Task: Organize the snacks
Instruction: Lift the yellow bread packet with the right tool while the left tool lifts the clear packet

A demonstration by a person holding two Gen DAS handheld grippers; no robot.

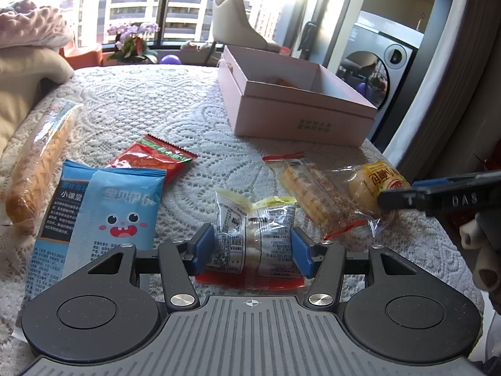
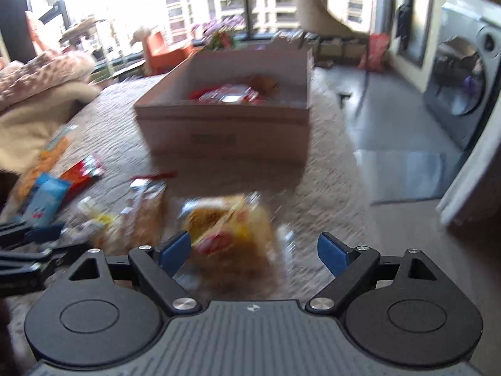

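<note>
Snacks lie scattered on the lace tablecloth (image 1: 150, 106). The left gripper (image 1: 253, 247) clamps a clear white packet (image 1: 250, 235); the right gripper (image 2: 253, 250) hangs wide apart around a yellow bun packet (image 2: 228, 228). The pink box (image 1: 300, 109) sits beyond.

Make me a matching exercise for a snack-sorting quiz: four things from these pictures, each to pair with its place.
Things:
1. pink box
2. blue packet
3. clear packet
4. yellow bun

Places:
A. between the left tool's pads
B. far side of the table
C. by the right tool's tip
D. left, beside the red packet

Pairs: 1-B, 2-D, 3-A, 4-C
</note>
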